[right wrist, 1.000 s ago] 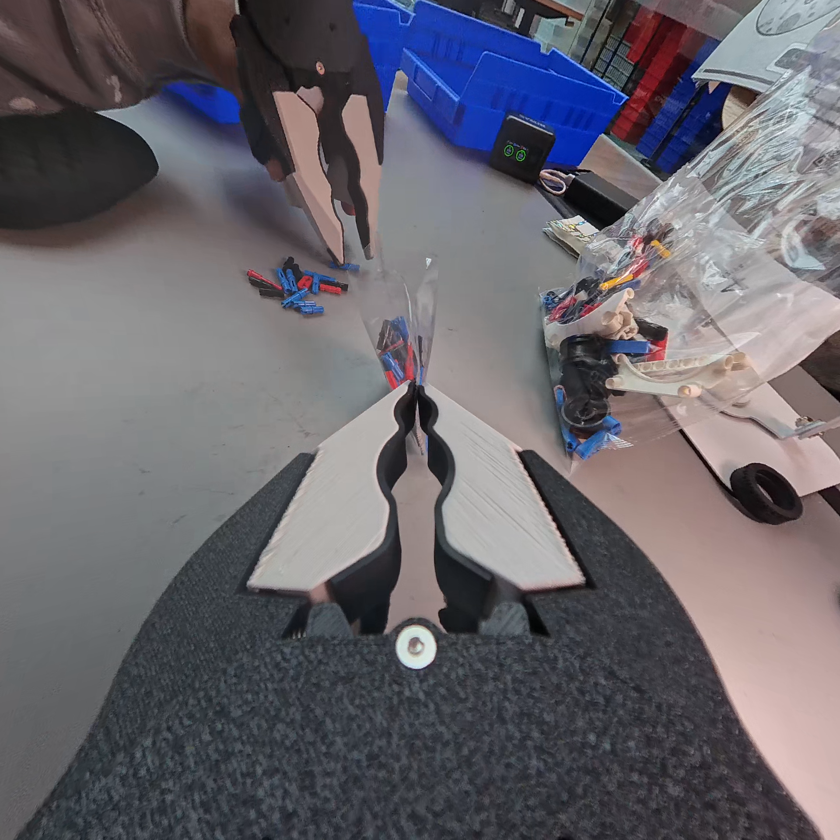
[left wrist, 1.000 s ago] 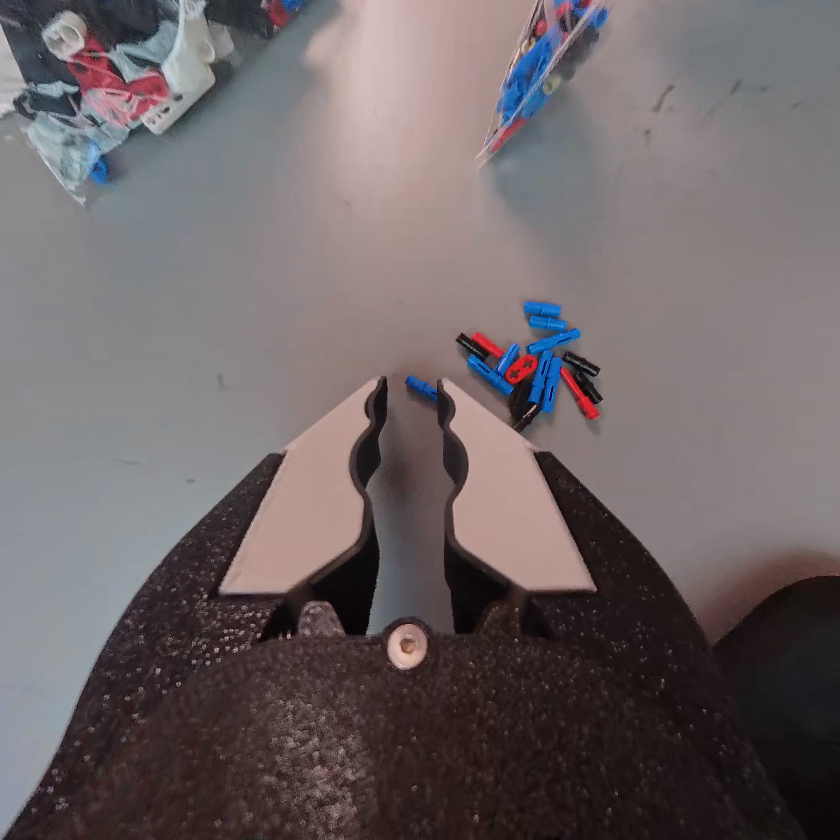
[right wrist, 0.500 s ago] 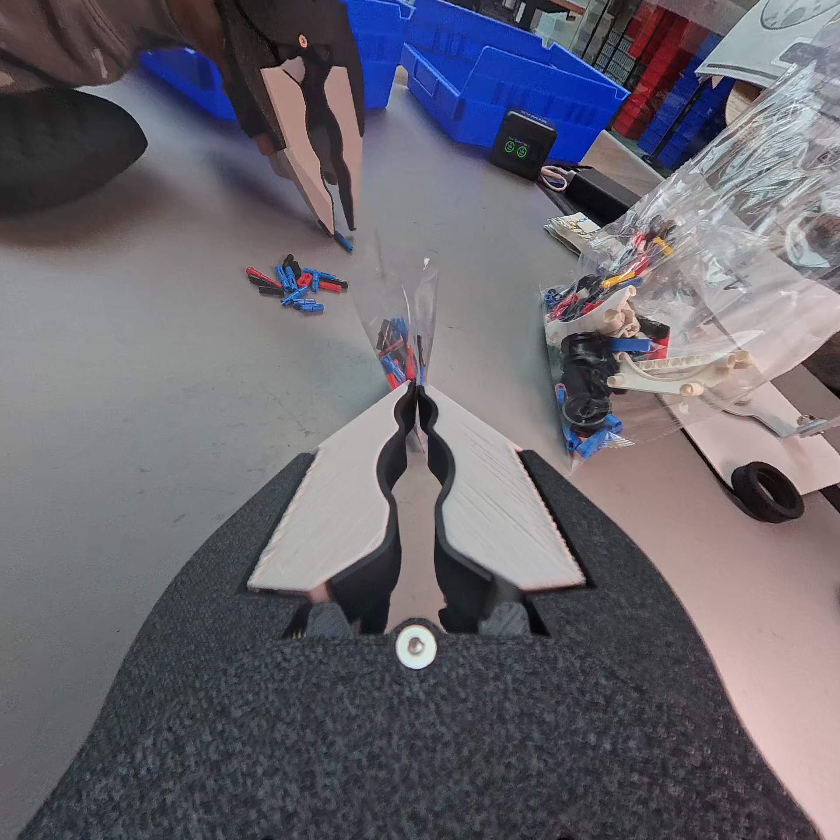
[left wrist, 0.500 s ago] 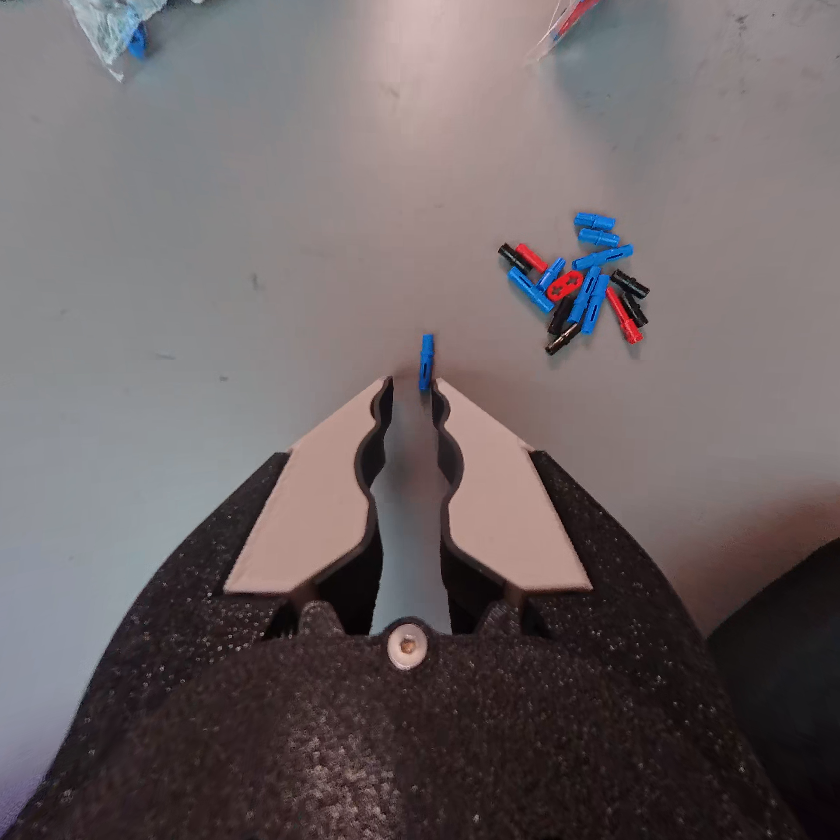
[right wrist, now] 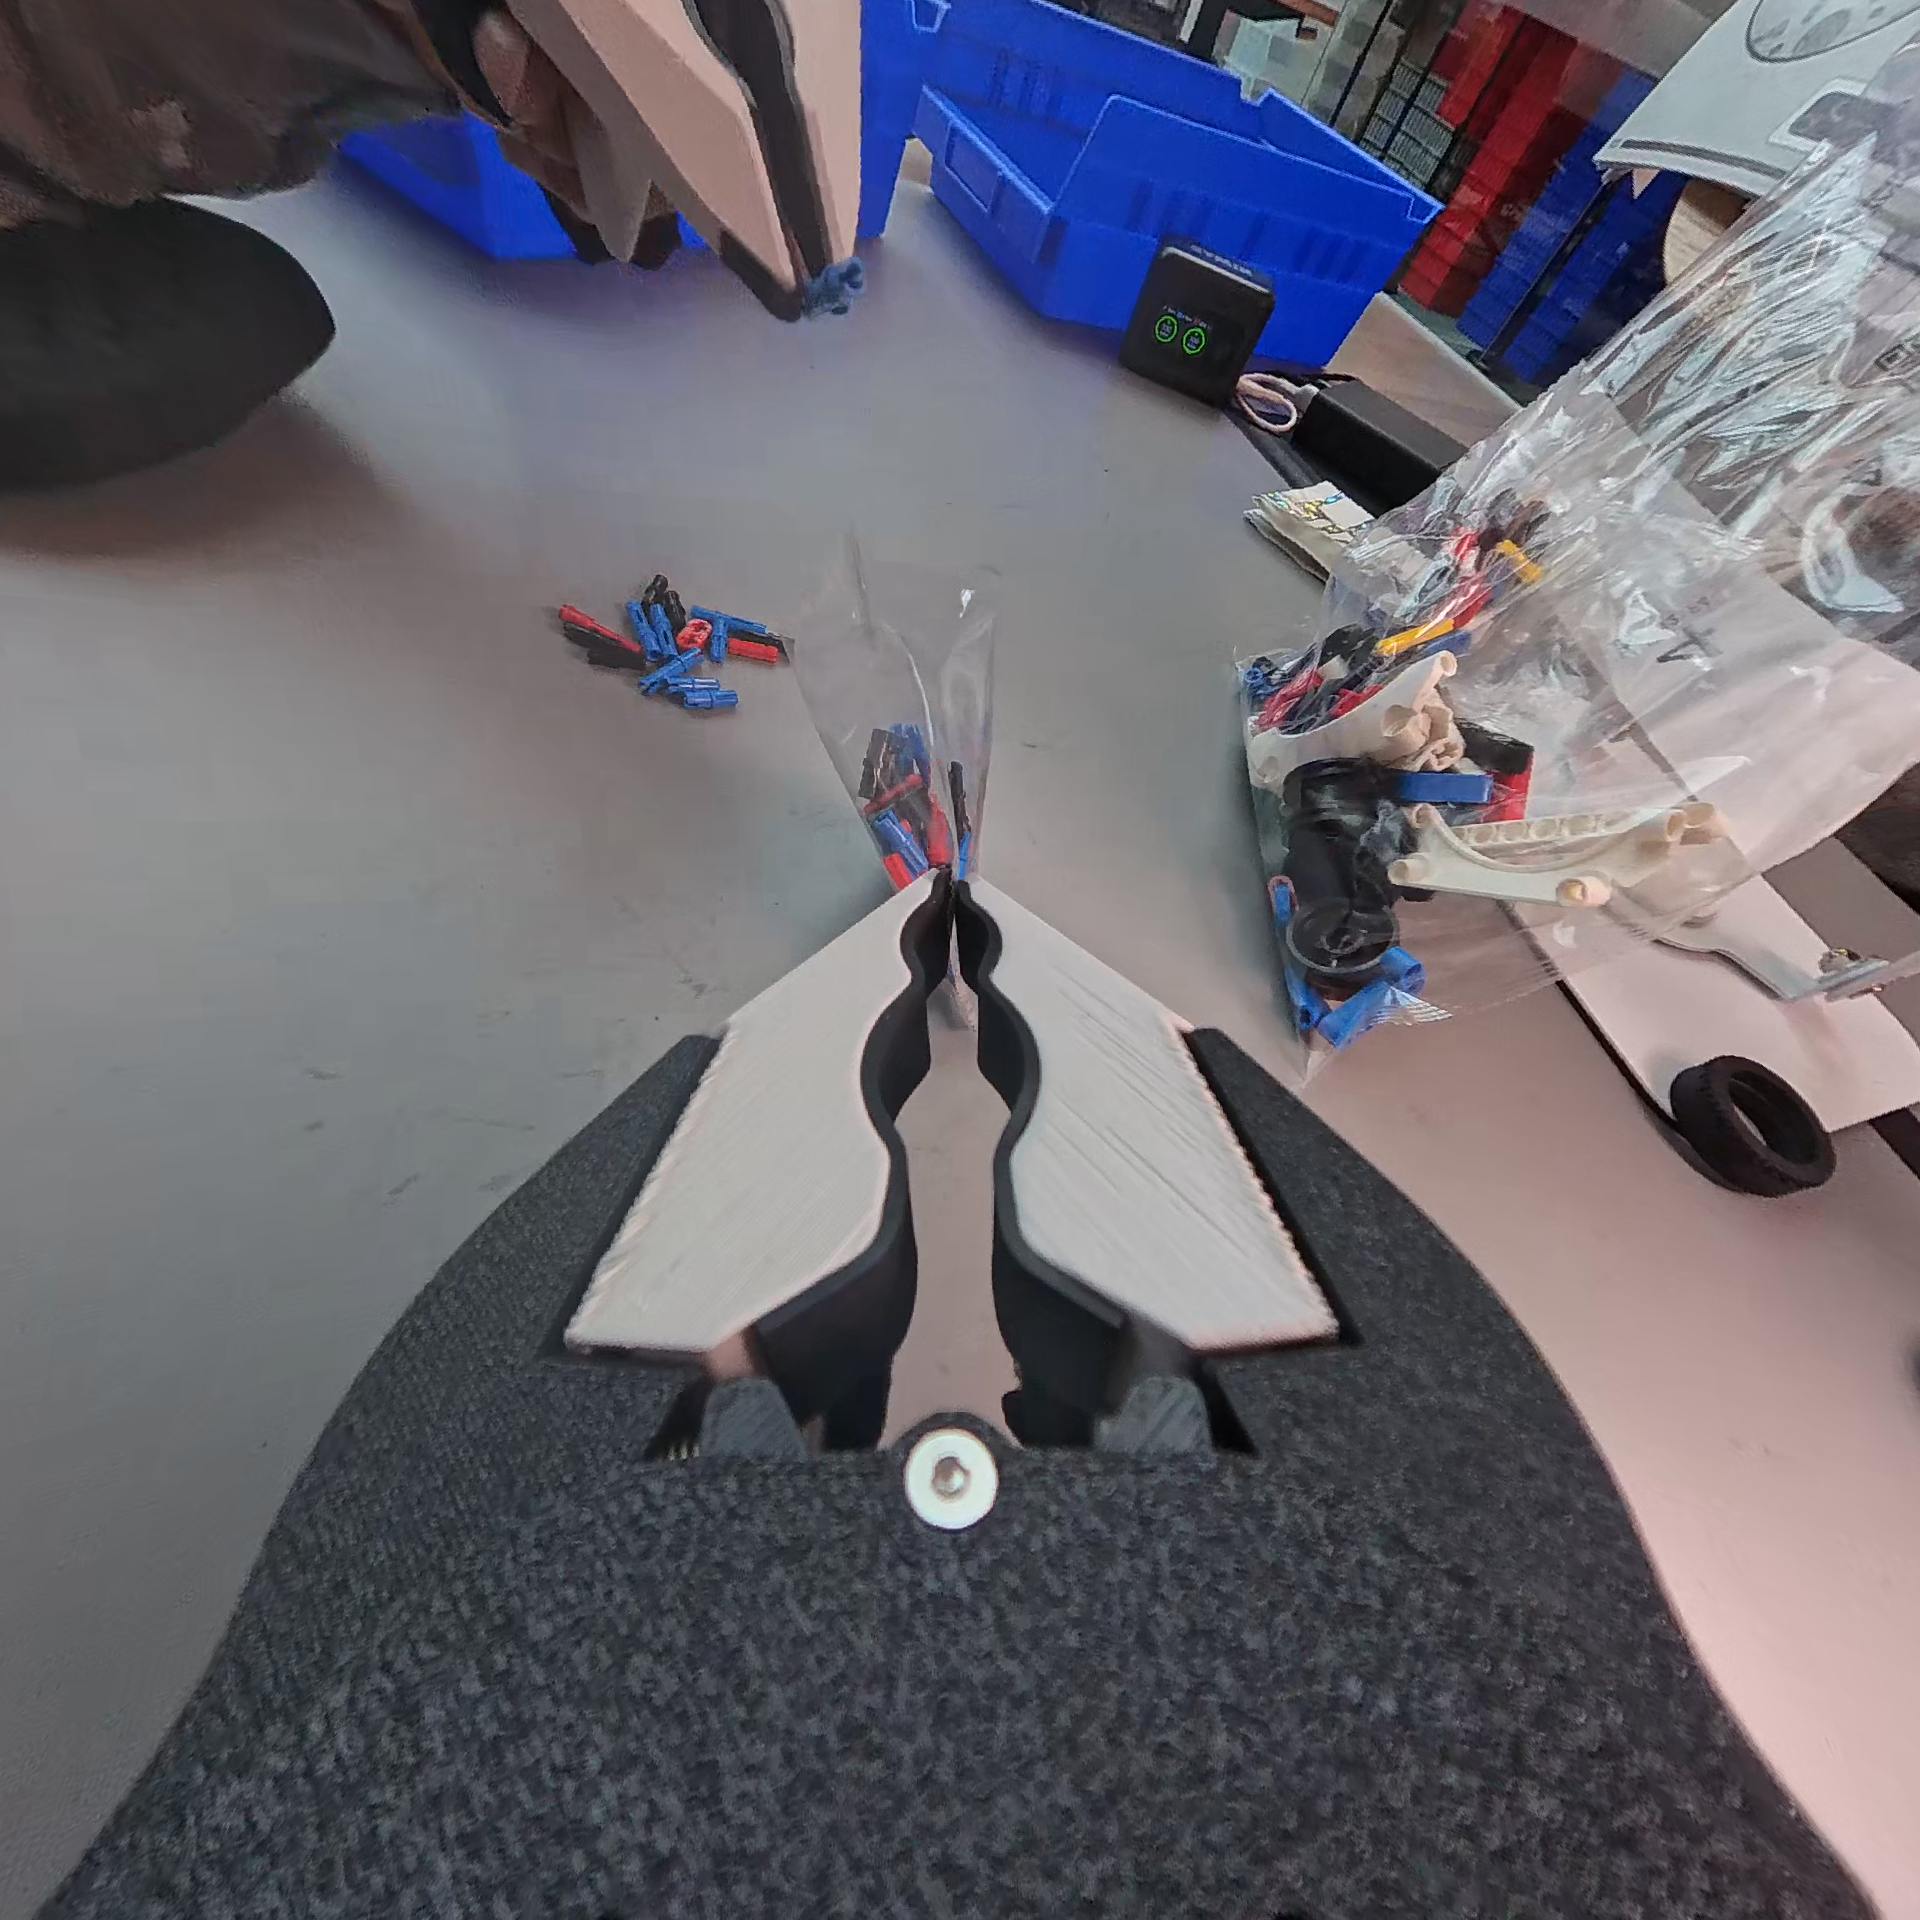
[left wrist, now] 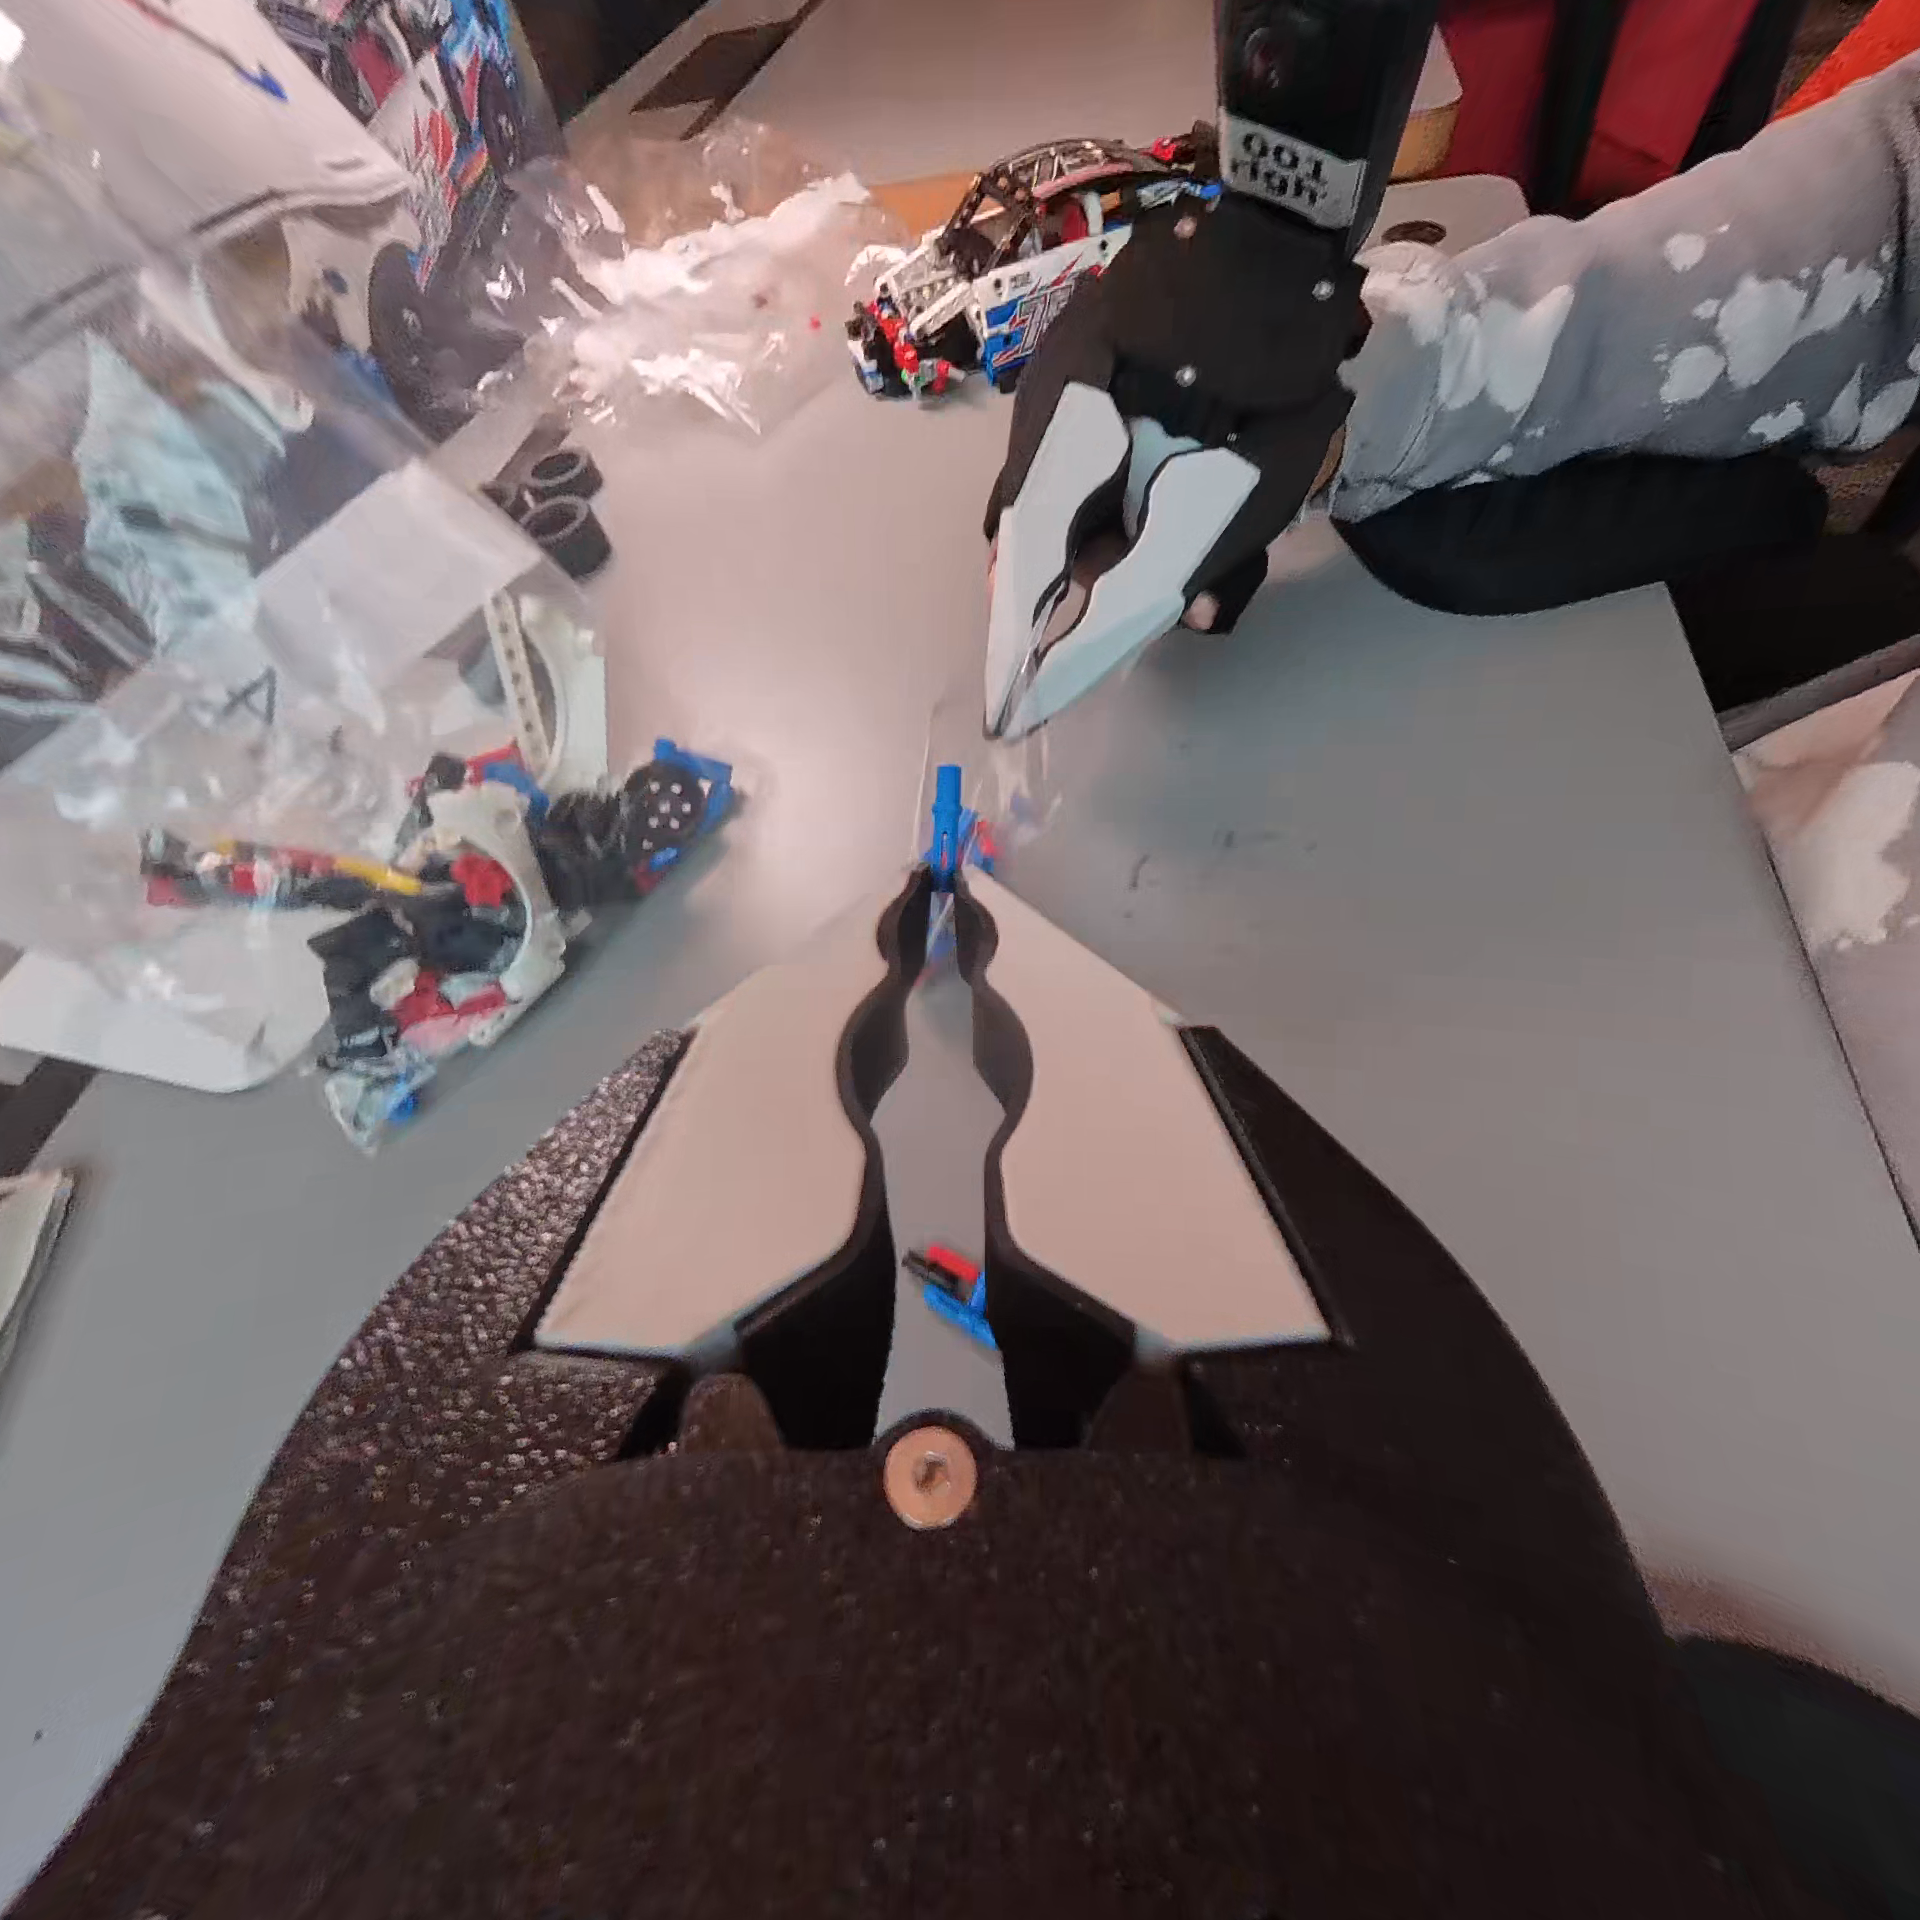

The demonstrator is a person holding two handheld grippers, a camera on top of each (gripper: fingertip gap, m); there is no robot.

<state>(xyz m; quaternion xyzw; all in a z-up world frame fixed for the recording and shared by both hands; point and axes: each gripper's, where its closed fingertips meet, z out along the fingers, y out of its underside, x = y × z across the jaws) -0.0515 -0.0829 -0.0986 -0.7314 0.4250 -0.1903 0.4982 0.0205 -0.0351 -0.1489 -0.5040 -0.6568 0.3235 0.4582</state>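
Left gripper point(left wrist: 940, 883): pinching small blue plastic pin point(left wrist: 943, 821), held above grey tabletop point(left wrist: 1403, 935). Right gripper point(right wrist: 953, 883): clamped on small clear plastic bag of pins point(right wrist: 909, 727). Right view only: loose pile of blue, red, black pins point(right wrist: 670, 644). Left view only: built toy car point(left wrist: 997, 281).

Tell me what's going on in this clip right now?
A person holds a tool in each hand over a grey table. The left tool is shut on a blue pin, lifted off the table. The right tool pinches a small clear bag of pins. A loose pile of pins lies on the table between them.
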